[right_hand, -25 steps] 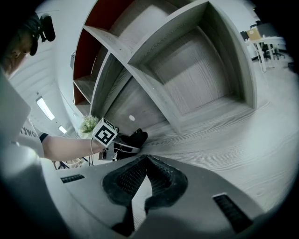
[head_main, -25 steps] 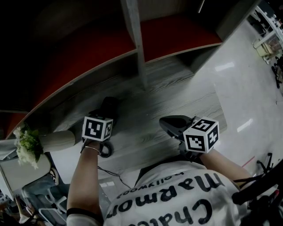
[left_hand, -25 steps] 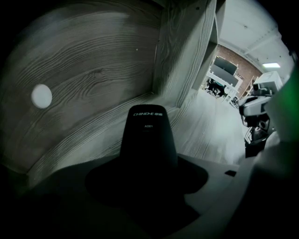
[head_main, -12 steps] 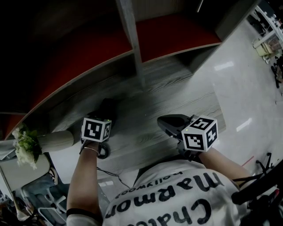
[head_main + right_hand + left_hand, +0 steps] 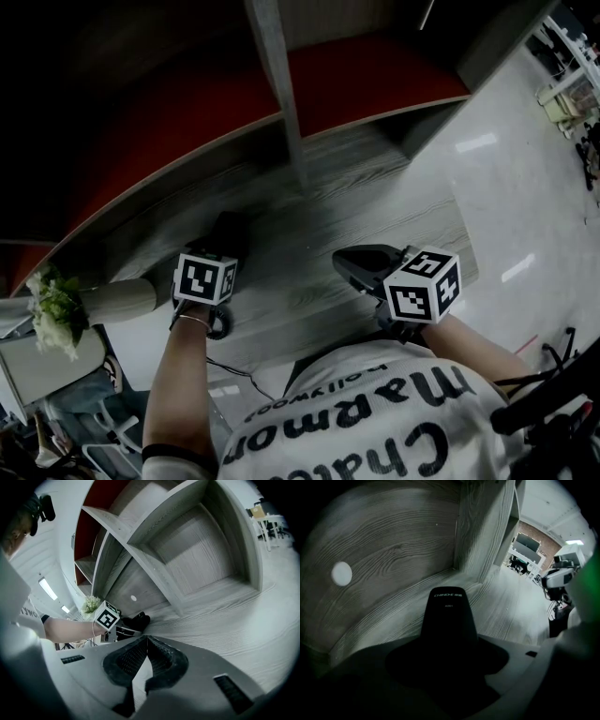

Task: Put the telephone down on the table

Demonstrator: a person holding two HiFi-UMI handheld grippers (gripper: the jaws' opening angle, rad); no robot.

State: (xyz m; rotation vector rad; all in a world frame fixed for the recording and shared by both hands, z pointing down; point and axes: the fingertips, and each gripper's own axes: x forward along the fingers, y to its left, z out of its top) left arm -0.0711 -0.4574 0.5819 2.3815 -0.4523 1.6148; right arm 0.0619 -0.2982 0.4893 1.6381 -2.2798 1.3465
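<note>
Head view: nothing moved; left tool (image 5: 223, 249) stays clamped on telephone (image 5: 449, 616), right tool (image 5: 347, 265) closed.

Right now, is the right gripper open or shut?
Shut: the right gripper, seen in its own view, has its jaws meeting at the tips with nothing between them.

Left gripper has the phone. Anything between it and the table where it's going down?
Nothing visible does. The telephone in the left gripper faces bare wood of the table; the vase of flowers sits off to its left and the right gripper is well apart.
</note>
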